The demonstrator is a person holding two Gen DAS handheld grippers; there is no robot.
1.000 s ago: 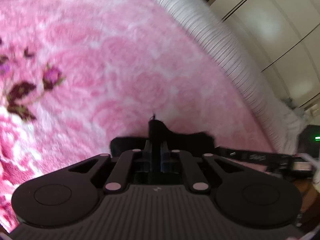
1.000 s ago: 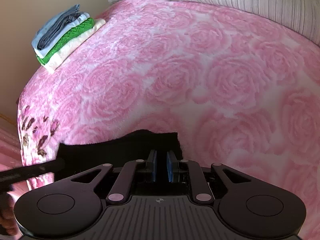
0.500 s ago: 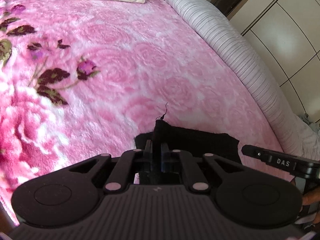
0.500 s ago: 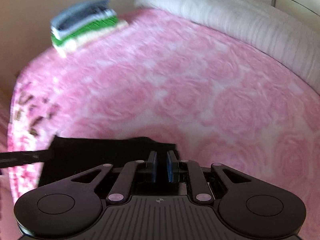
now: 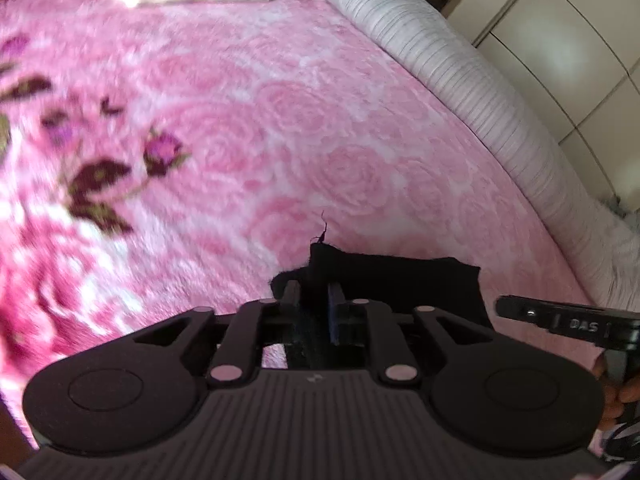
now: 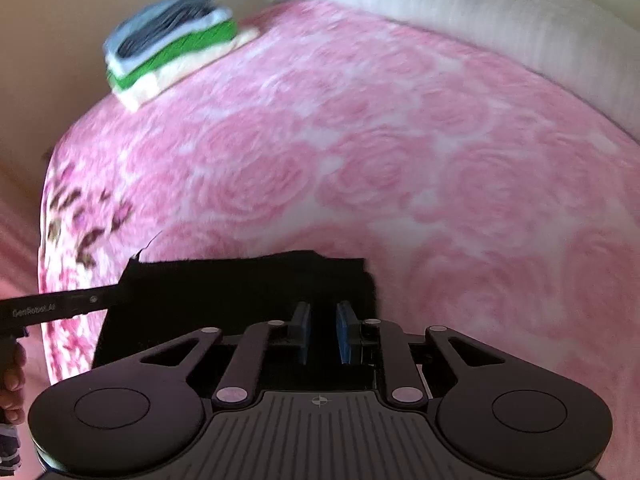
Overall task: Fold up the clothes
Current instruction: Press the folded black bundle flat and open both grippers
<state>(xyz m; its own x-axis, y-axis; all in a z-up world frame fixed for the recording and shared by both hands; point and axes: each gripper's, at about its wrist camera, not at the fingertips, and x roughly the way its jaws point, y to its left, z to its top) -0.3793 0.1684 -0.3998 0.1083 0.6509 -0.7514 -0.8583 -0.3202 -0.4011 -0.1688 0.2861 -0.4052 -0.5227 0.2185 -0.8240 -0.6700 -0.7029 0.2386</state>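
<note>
The black cloth (image 5: pixel 400 280) is stretched between the two grippers, just over the pink rose blanket (image 5: pixel 240 140). On the left end, the left gripper (image 5: pixel 314 300) has a corner of the cloth poking up between its fingers, which sit a narrow gap apart, pinching the fabric. On the other end, the right gripper (image 6: pixel 323 330) has the cloth (image 6: pixel 240 292) running under and between its blue pads (image 6: pixel 343 332), also just slightly apart, but whether they really grip it I can't tell. A stack of folded clothes (image 6: pixel 172 48) sits well apart, in the blanket's far corner.
</note>
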